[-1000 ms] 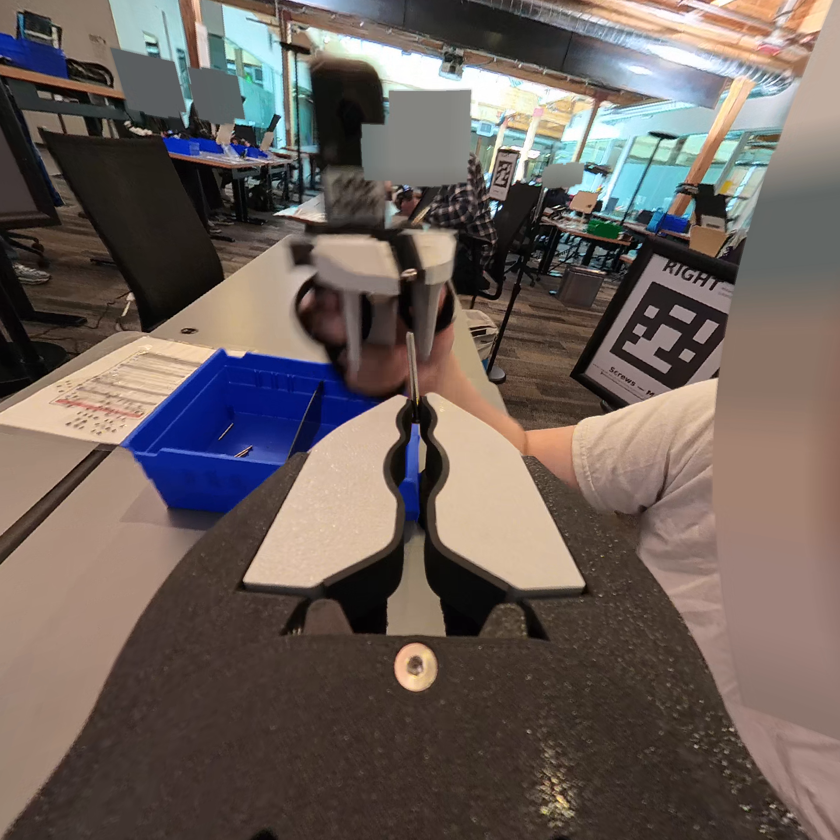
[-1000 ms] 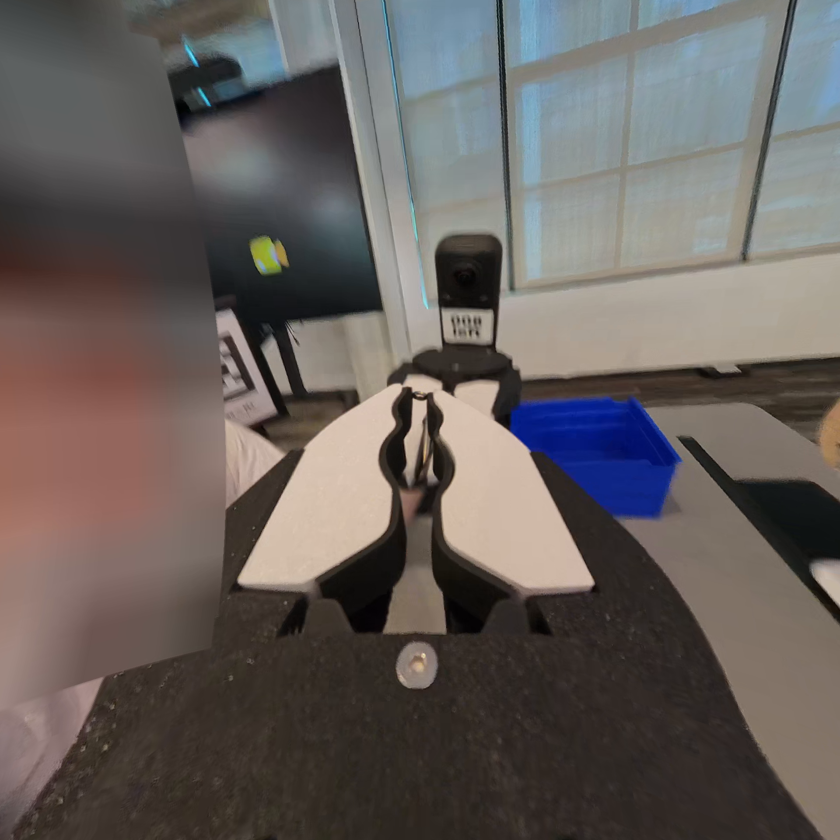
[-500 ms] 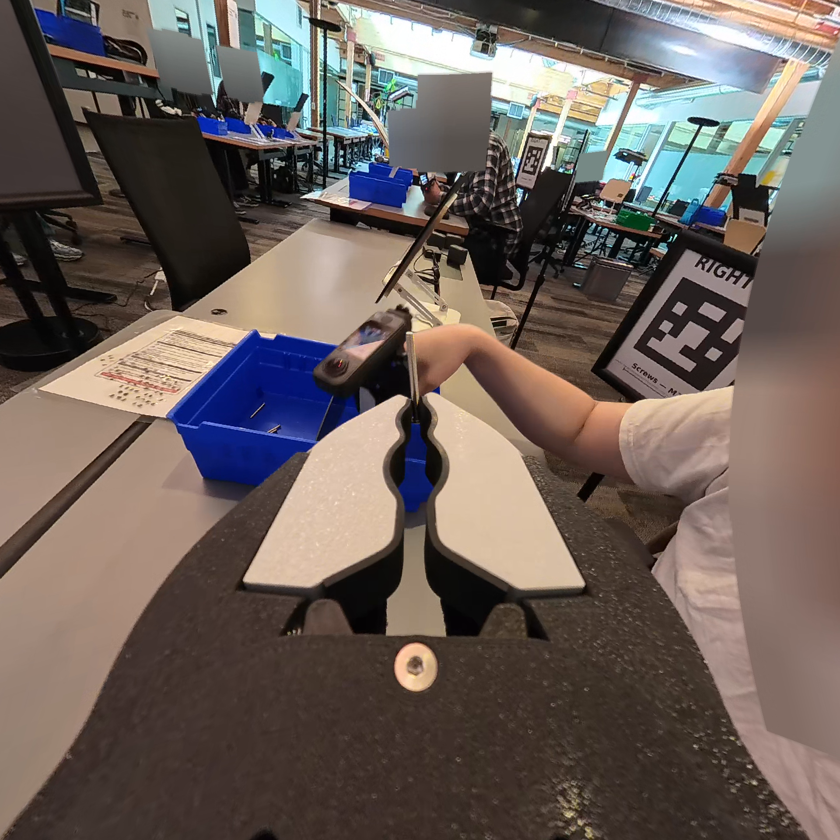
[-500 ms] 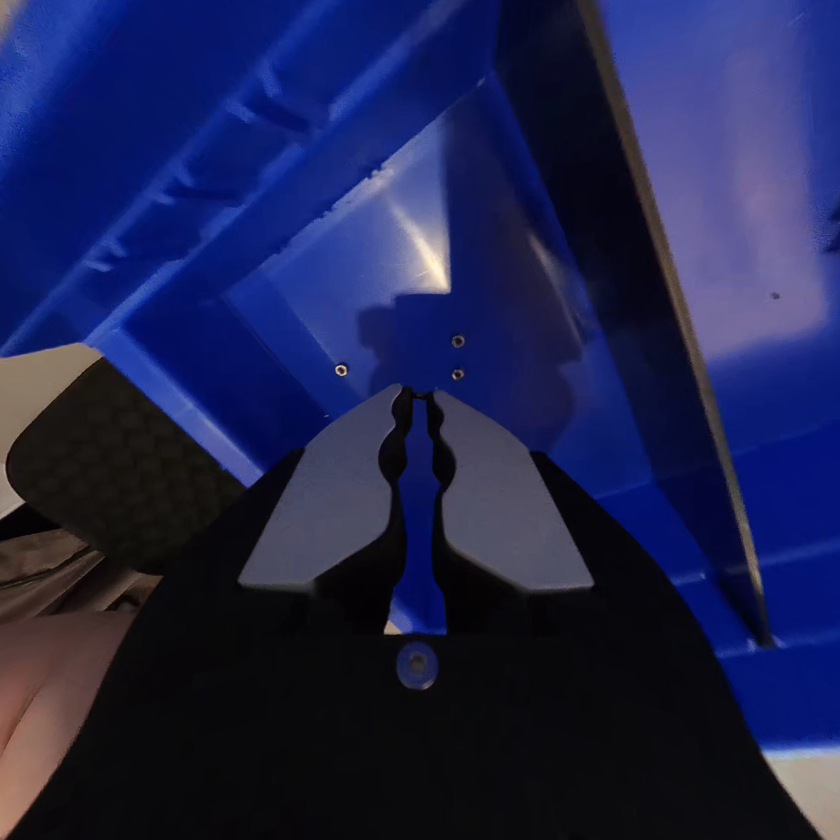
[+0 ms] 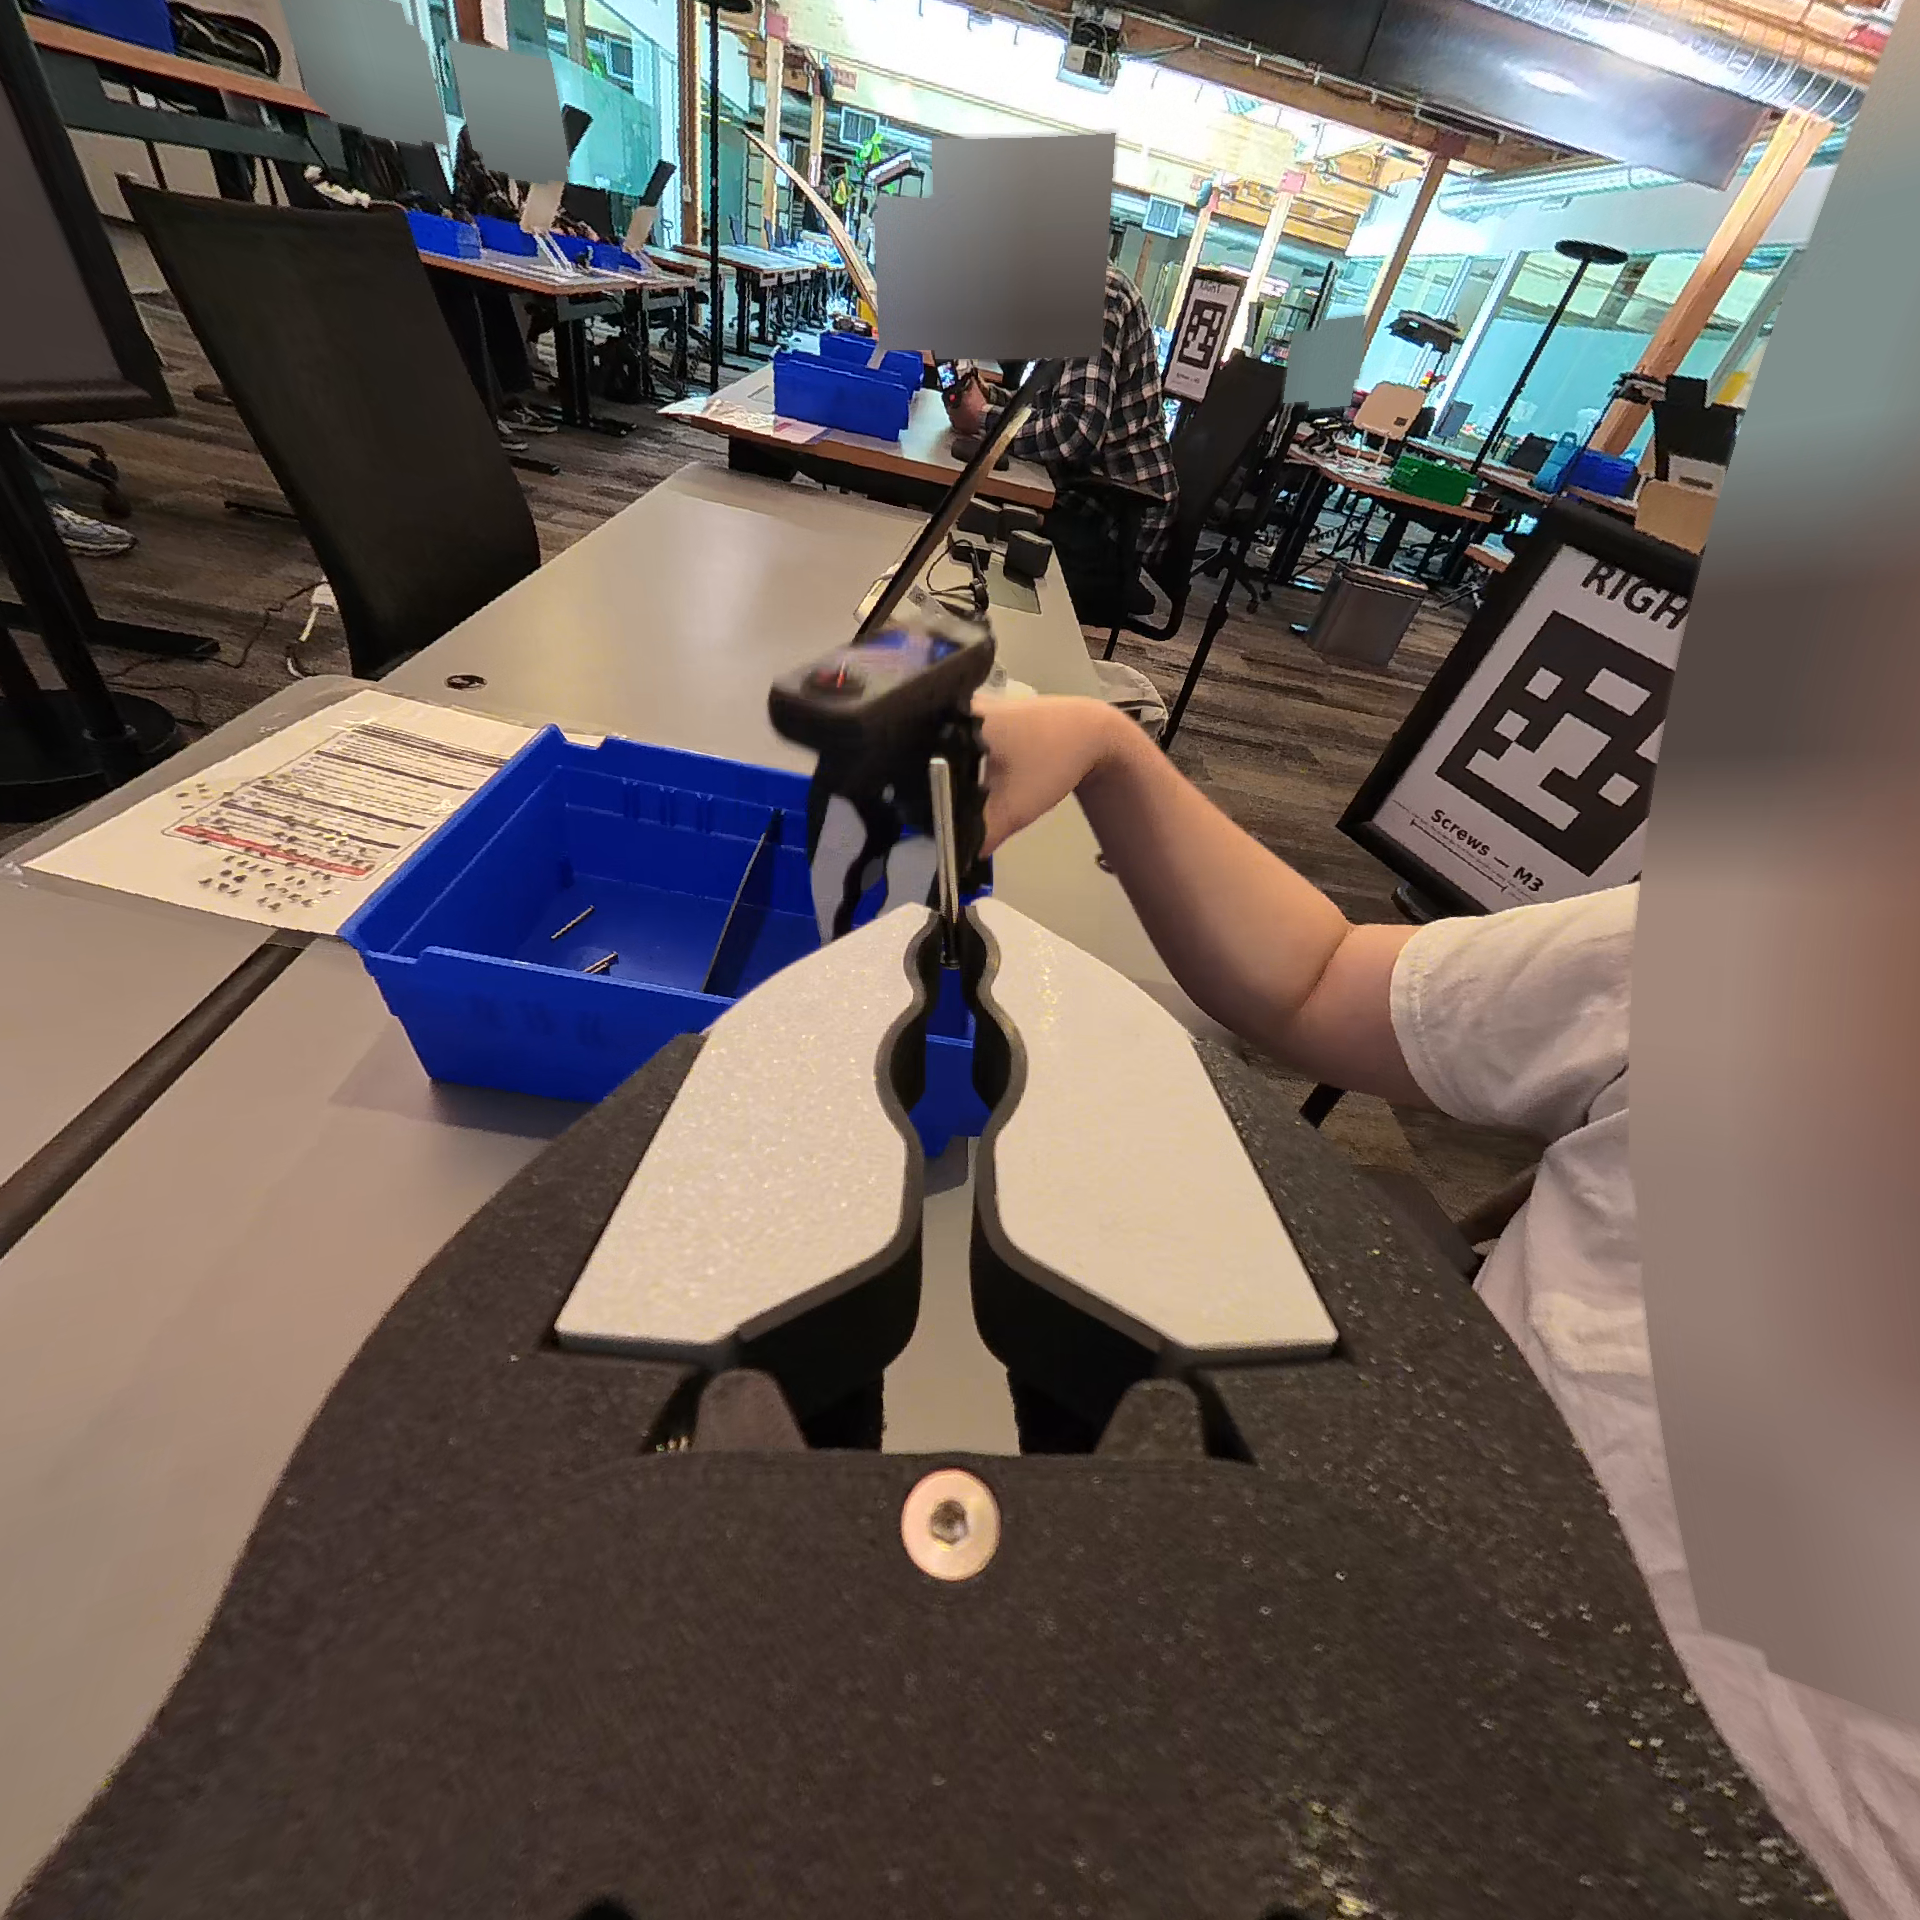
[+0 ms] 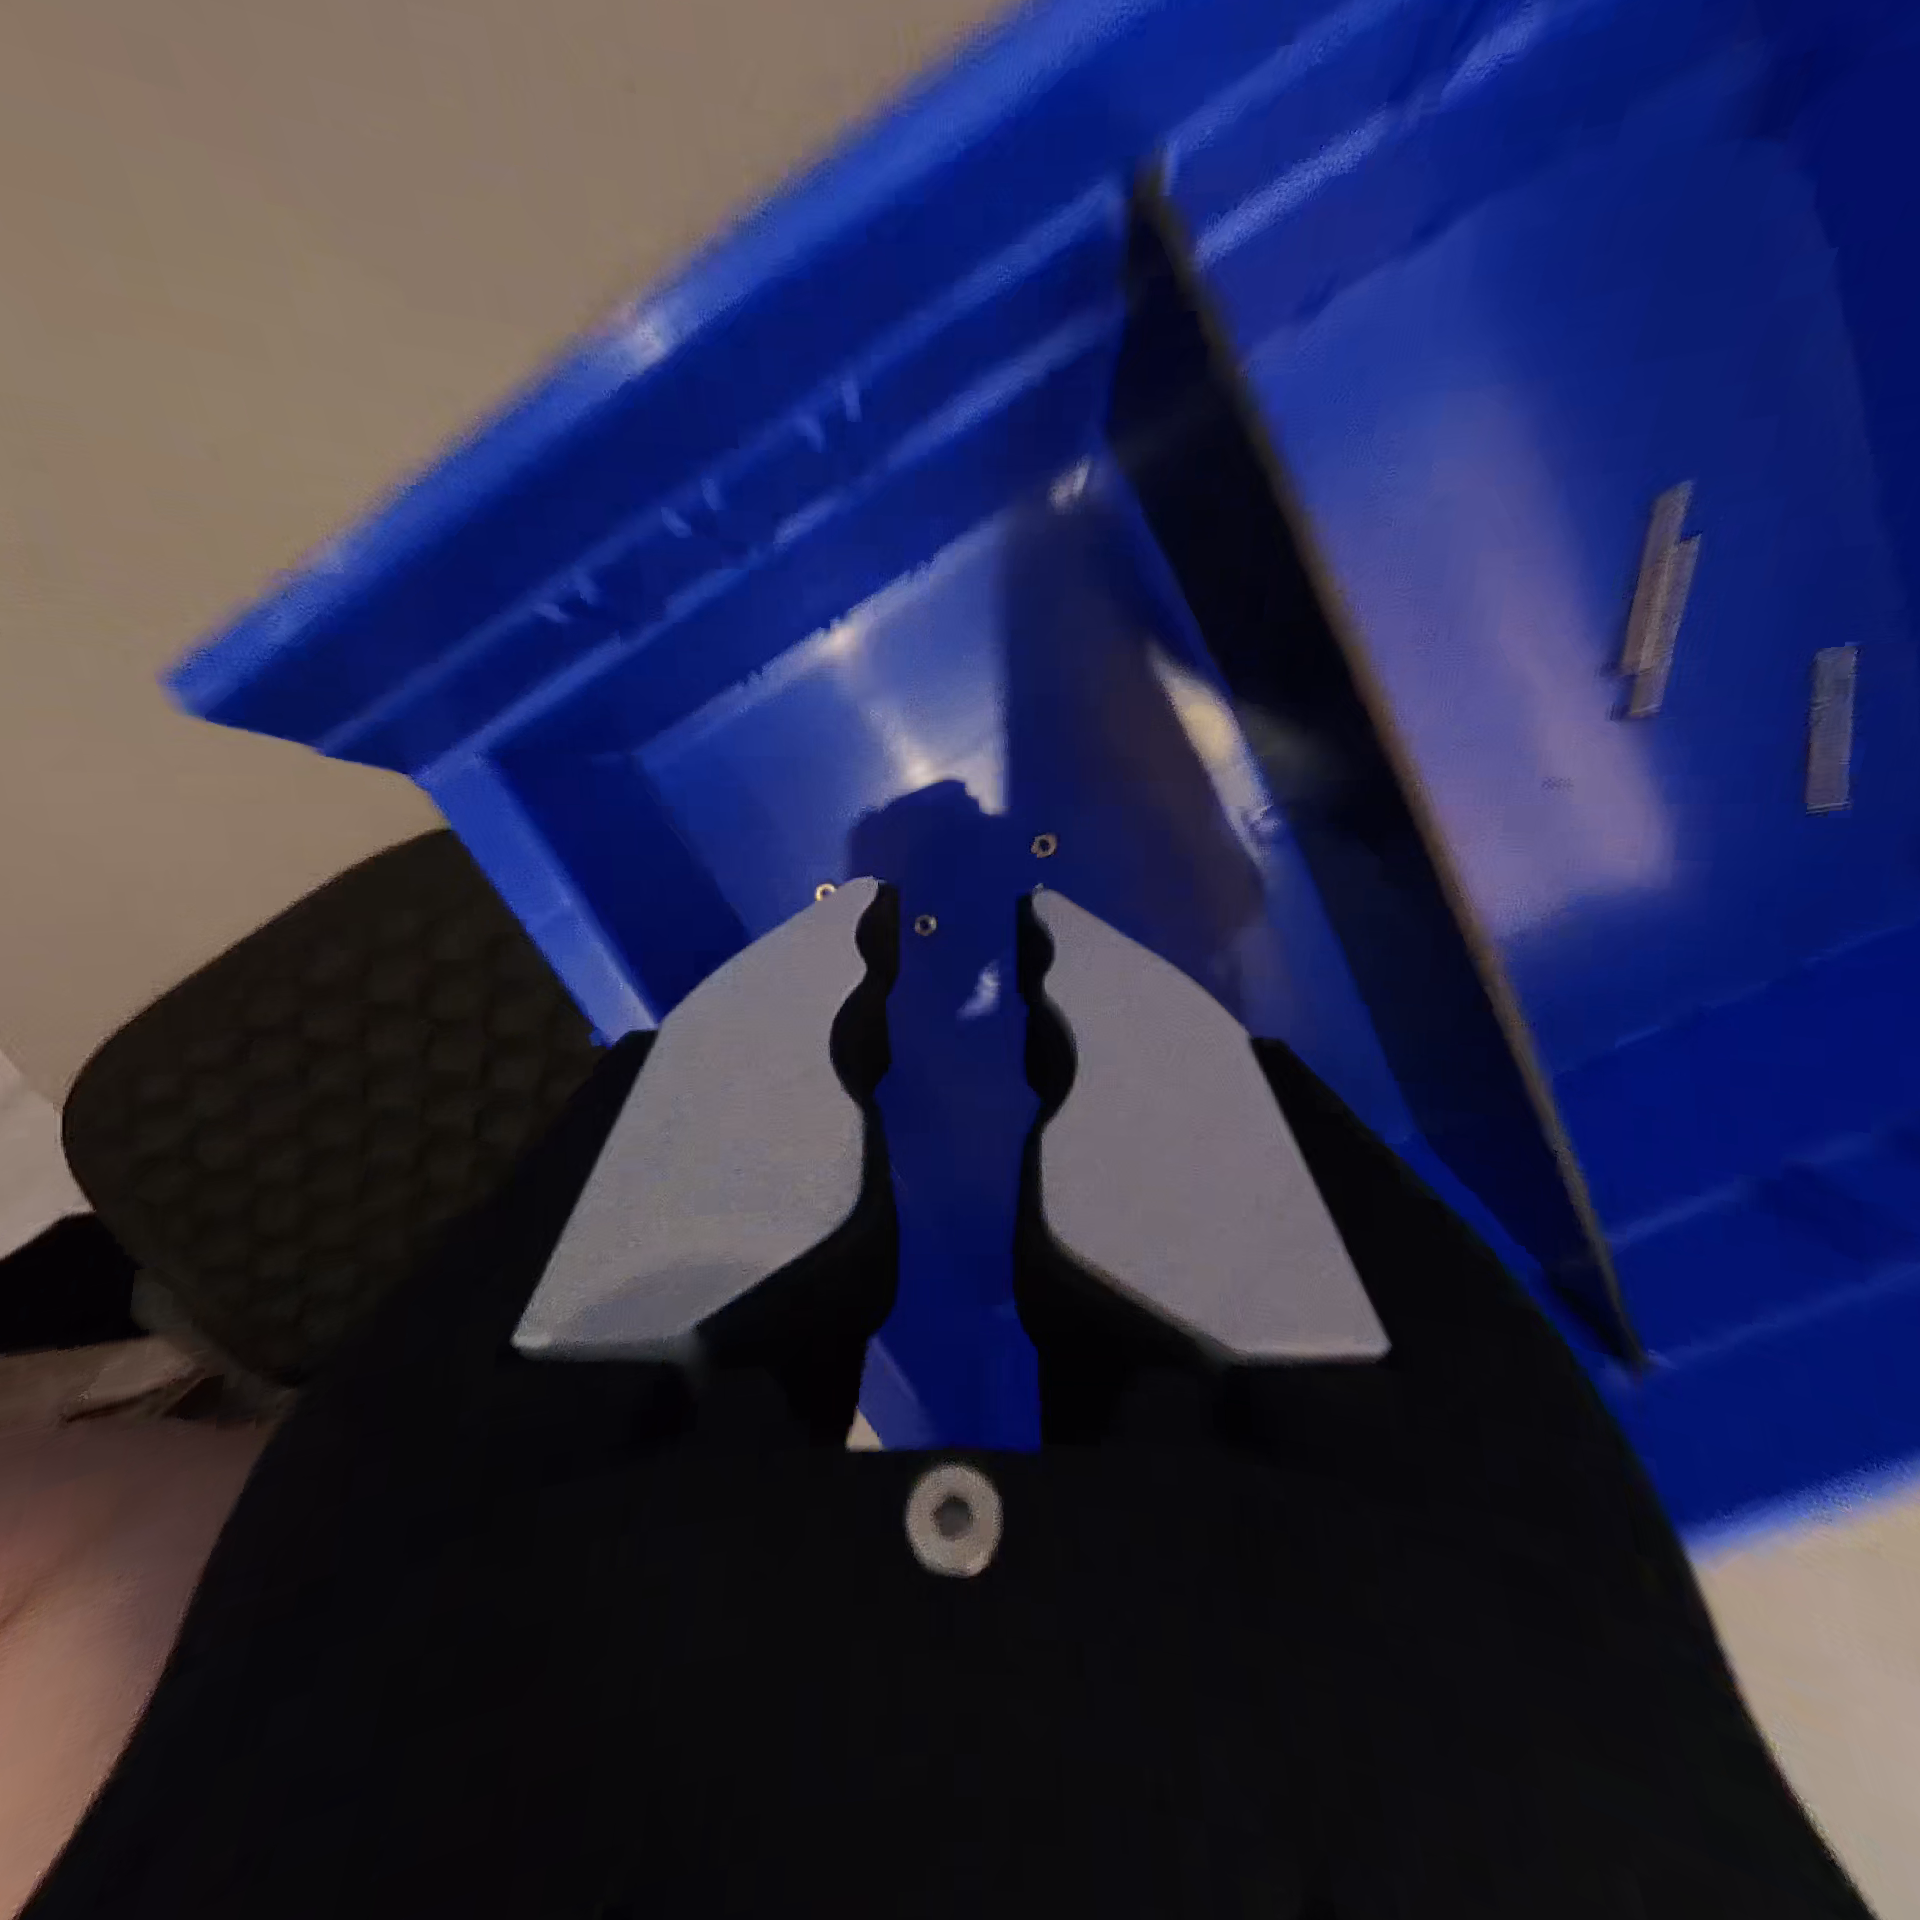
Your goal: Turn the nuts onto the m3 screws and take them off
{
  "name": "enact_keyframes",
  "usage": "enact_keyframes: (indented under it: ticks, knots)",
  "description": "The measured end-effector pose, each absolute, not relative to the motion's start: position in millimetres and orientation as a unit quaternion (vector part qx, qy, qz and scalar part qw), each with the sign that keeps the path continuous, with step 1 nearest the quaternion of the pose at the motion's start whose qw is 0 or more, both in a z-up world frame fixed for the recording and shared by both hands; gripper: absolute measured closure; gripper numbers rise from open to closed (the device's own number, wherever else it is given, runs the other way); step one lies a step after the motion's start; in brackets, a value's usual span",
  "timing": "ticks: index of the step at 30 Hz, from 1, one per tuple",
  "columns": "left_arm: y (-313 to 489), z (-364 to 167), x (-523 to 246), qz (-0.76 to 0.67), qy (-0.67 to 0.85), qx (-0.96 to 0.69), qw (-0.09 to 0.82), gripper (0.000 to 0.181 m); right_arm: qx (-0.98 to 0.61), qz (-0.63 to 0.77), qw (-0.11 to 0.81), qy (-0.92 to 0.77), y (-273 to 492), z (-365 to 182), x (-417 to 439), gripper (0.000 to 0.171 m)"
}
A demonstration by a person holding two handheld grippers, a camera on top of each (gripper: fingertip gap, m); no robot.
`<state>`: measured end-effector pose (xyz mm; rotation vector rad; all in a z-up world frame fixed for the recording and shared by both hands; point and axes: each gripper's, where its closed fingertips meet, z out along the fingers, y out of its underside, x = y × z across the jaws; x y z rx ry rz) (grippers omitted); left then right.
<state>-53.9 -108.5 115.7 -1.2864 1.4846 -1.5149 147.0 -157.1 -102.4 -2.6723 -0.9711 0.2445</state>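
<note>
Nuts [image 6: 924,924] tiny, light, slippery on bin [image 6: 665,499] floor; pinch across flats. Right gripper [image 6: 951,902] parted, empty; left gripper [image 5: 948,920] clamps screw [image 5: 943,831].

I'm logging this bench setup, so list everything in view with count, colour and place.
Blue plastic bin: one, blue, on the grey table, split by a dark divider.
Small metal nuts: three, silvery, on the floor of the bin's compartment under the right hand-held gripper.
Loose metal screws: two, silvery, in the other compartment.
Held long metal screw: one, silvery, upright in the left gripper's tips.
Printed paper sheet: one, white, beside the bin.
Framed marker sign: one, black and white, right of the table.
Left hand-held gripper: shut on the screw.
Right hand-held gripper: open, over the nuts.
</note>
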Motion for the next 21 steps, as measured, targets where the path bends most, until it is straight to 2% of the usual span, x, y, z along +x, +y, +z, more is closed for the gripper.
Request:
enact_keyframes:
  ticks: [2,5,7,9,12,14,21]
  knots:
    - [-111.4,113.9,-49.7,-0.579,0.569,-0.487,0.322,0.179,-0.908,0.068,0.221,-0.350,-143.2,-62.1,138.1,0.148]
    - [-116.1,112.0,-41.3,-0.579,0.573,-0.477,0.329,0.179,-0.829,0.094,0.402,-0.378,-115.9,27.2,89.1,0.148]
    - [-119.4,112.0,-36.4,-0.581,0.574,-0.469,0.336,0.178,-0.747,0.171,0.516,-0.382,-109.7,93.4,42.7,0.148]
    - [-120.7,115.8,-33.6,-0.588,0.565,-0.462,0.348,0.178,-0.665,0.278,0.582,-0.376,-116.1,145.8,4.2,0.152]
    - [-123.3,122.5,-34.4,-0.604,0.552,-0.453,0.353,0.179,-0.614,0.366,0.597,-0.364,-118.0,171.5,-22.7,0.156]
    - [-124.3,125.0,-36.3,-0.609,0.549,-0.451,0.353,0.179,-0.613,0.359,0.608,-0.355,-108.0,167.4,-28.9,0.154]
    - [-126.9,129.2,-39.3,-0.607,0.550,-0.445,0.361,0.179,-0.617,0.411,0.552,-0.381,-110.4,144.0,-60.5,0.155]
